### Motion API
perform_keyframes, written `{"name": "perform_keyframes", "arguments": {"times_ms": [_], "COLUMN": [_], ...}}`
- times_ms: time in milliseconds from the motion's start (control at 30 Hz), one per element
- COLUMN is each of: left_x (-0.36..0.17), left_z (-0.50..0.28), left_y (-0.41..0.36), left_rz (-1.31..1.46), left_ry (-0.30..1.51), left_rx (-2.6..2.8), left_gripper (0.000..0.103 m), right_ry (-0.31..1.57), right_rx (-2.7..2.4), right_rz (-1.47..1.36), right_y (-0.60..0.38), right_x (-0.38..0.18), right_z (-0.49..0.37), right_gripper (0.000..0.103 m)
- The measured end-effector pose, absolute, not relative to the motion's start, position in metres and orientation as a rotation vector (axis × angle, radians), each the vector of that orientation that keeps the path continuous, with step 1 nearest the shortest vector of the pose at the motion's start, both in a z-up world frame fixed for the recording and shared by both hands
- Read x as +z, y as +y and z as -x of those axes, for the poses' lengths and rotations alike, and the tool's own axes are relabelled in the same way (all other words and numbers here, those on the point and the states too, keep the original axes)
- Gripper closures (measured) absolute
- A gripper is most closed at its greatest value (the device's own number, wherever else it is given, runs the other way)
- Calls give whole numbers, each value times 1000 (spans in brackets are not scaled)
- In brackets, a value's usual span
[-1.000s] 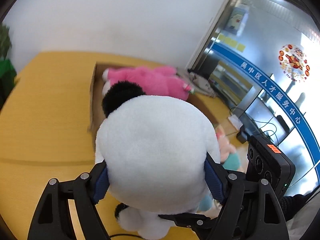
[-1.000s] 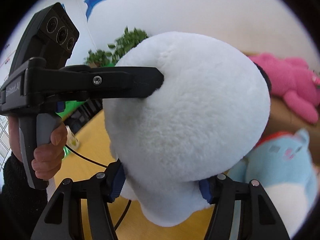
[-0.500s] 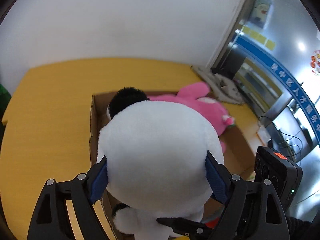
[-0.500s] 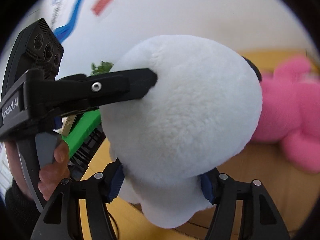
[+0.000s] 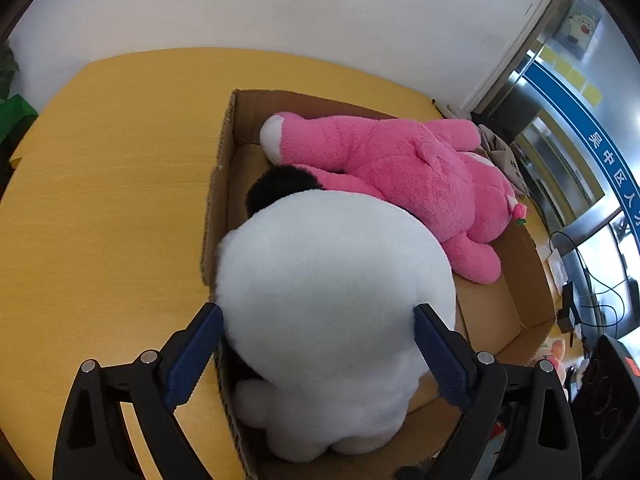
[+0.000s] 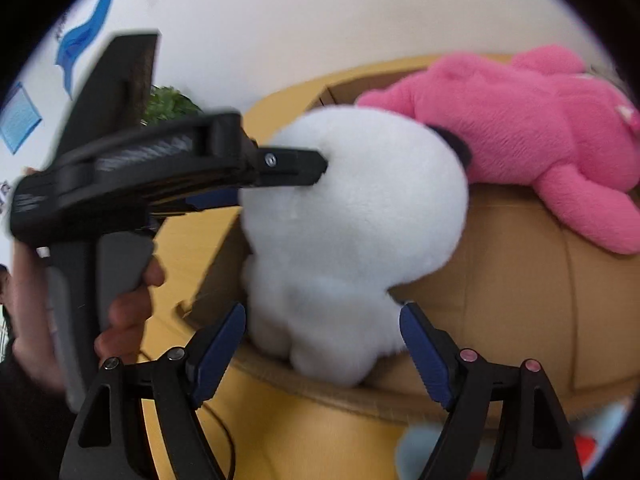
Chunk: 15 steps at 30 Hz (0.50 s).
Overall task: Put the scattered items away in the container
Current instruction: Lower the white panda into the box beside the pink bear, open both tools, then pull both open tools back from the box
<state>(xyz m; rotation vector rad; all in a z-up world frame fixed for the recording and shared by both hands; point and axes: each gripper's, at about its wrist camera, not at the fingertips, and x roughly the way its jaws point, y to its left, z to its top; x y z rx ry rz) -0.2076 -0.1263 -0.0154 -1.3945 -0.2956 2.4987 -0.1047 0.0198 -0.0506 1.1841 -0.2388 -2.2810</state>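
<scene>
Since a second ago, the big white plush toy [image 5: 332, 304] has been carried from above the desk [image 5: 112, 184] over to the cardboard box [image 5: 224, 184] and is now being lowered into its near end, right beside the pink plush toy [image 5: 404, 168] that's already lying inside. Its black ear is pressed up against the pink one's leg.

Step-wise, the drop-off is being wrapped up, pretty much. Both sets of fingers have just been opening. On the left gripper [image 5: 316, 352] the fingers are spread wide; the left blue pad sits just at the fur and the right one is still being brushed by it, so the toy is between them but not really being squeezed any more. In the right wrist view one left finger is seen poking at the white head from the side. The right gripper [image 6: 322, 344] is also opened up, and a clear gap is showing between its pads and the toy's bottom, so nothing is being gripped there.

Next, both grippers probably need to be backed out and lifted without the fluffy fur being dragged along, since the toy looks bulky and could be tipped over the box wall. After that, the light blue plush [image 6: 432, 448] blurred at the bottom edge, outside the box, looks like the next thing to be collected.
</scene>
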Motion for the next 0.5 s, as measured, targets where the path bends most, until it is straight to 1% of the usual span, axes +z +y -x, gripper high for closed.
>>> {"name": "perform_keyframes", "arguments": {"times_ms": [100, 167, 233, 300, 400, 500], "left_x": [6, 14, 15, 15, 1, -9], "left_z": [162, 126, 91, 56, 15, -15], "left_y": [-131, -130, -121, -112, -91, -71], "left_rz": [1281, 1234, 1225, 1218, 1245, 1255], "left_ry": [-246, -240, -228, -217, -209, -239], "left_rx": [2585, 2644, 2695, 2745, 2785, 2839], "left_gripper": [6, 1, 0, 0, 0, 0], "right_ry": [-228, -208, -144, -106, -80, -1], "right_rx": [-2302, -2321, -2367, -2410, -2455, -2498], "right_rz": [-1110, -1068, -1046, -990, -948, -951], "right_y": [53, 75, 90, 94, 125, 133], "right_x": [-26, -11, -5, 5, 9, 14], "right_z": [66, 41, 24, 35, 22, 9], "right_gripper": [22, 21, 21, 21, 21, 21]}}
